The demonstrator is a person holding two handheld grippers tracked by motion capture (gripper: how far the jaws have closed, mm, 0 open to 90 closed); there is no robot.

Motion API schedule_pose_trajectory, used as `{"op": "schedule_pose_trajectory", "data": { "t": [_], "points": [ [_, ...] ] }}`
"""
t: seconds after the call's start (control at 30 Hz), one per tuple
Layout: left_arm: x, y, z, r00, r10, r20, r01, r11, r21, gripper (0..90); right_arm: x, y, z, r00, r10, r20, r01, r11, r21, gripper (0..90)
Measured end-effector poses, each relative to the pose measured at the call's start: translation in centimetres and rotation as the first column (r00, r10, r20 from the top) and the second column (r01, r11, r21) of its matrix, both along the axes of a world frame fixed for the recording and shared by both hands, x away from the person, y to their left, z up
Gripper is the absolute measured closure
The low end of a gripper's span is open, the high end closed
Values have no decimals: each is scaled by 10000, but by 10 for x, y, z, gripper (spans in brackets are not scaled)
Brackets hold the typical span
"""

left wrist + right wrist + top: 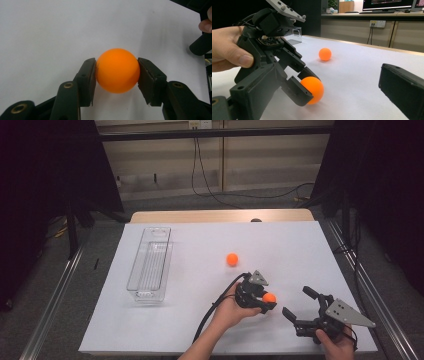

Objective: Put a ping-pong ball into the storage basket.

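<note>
My left gripper (265,301) jaws clamped on orange ball (117,70) at its widest line, low over table (200,245) near front edge. Ball looks light, hard, smooth; likely to squirt out if gripped off-centre. My right gripper (300,307) jaws spread wide, holding nothing.

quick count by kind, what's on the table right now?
Orange balls: 2, one held in the left hand-held gripper (held ball), one loose on the sheet (loose ball).
Clear plastic bins: 1 (clear bin).
Hand-held grippers: 2, the left one and the right hand-held gripper, jaws apart.
Total: 5.
</note>
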State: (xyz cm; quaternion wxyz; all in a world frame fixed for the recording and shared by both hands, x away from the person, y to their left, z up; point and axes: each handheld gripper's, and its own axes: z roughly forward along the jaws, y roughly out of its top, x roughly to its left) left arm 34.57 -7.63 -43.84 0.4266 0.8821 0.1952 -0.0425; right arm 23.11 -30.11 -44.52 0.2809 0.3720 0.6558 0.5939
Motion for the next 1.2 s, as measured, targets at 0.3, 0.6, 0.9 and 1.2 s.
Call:
{"op": "schedule_pose_trajectory", "data": {
  "t": [0.3,0.6,0.9,1.2],
  "points": [
    [2,10,2,9999,131,-59,-131,9999,5,509,1,0,-1,10000,-75,-8,75,10000,13,18],
    [2,19,6,9998,201,-90,-201,9998,-5,509,3,1,-1,9999,-116,7,116,9999,-88,18],
    [3,24,7,9994,320,-98,-320,9995,-13,509,4,3,-2,10000,-91,-22,91,9998,-159,17],
    [5,30,8,9991,379,-205,-381,9992,-90,509,5,3,-2,10000,-92,-35,91,9998,-178,17]
  ]
}}
